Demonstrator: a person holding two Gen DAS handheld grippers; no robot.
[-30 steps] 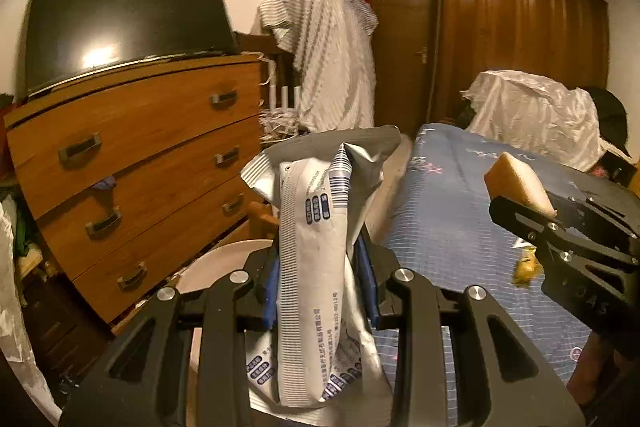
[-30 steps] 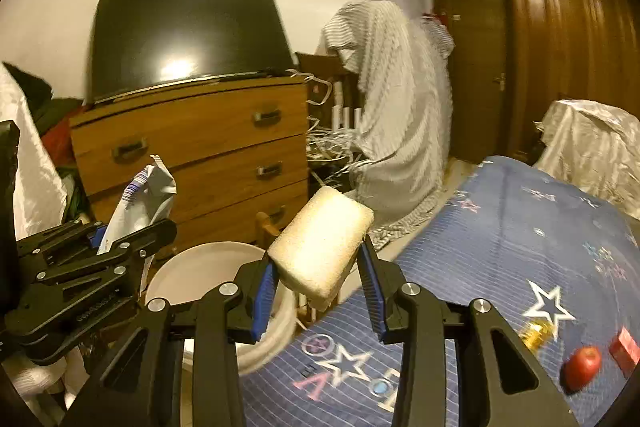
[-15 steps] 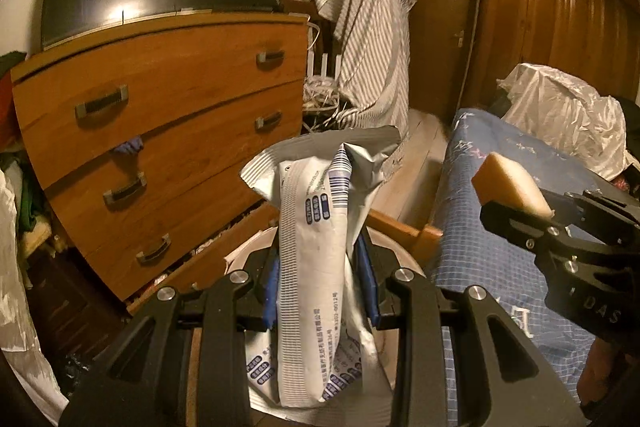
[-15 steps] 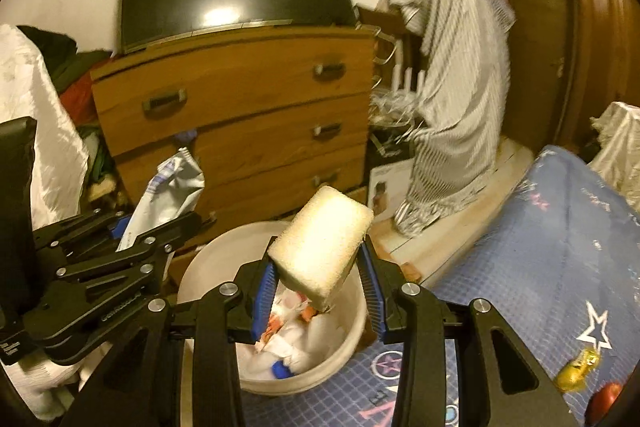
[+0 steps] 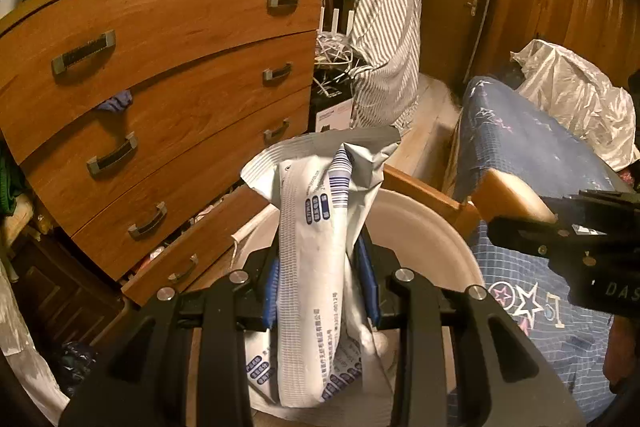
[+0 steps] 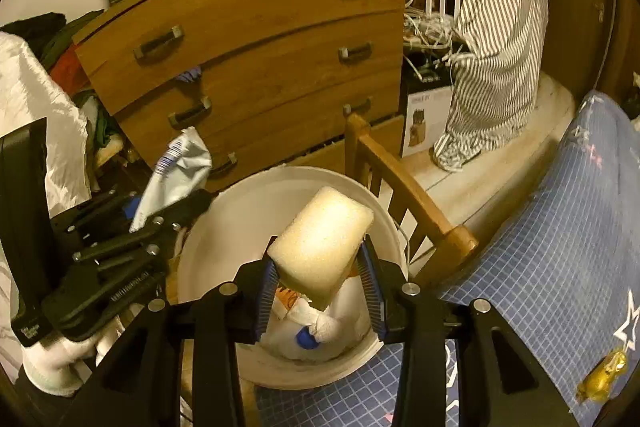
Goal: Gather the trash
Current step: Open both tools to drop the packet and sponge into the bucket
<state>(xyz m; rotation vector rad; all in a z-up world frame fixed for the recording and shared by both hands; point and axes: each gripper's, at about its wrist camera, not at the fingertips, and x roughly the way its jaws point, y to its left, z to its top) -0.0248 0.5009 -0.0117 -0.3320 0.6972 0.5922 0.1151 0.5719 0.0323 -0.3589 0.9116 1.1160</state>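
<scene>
Left hand-held gripper (image 5: 320,291) clenching crumpled white wrapper (image 5: 320,247), holding it upright over left rim of white bucket (image 6: 248,199). Right hand-held gripper (image 6: 318,283) gripping pale sponge (image 6: 322,247) directly above bucket mouth. Bucket holding white scraps and blue cap. Wooden dresser (image 6: 260,59) standing behind bucket; wooden bed frame (image 6: 404,187) touching bucket's right side; blue checked bedspread (image 6: 560,247) lying right of bucket.

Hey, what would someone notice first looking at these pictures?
A pale sponge clamped in the right hand-held gripper, above a white bucket that holds trash. Left of it, the left hand-held gripper pinches a crumpled white wrapper. Behind both stands a wooden dresser.
</scene>
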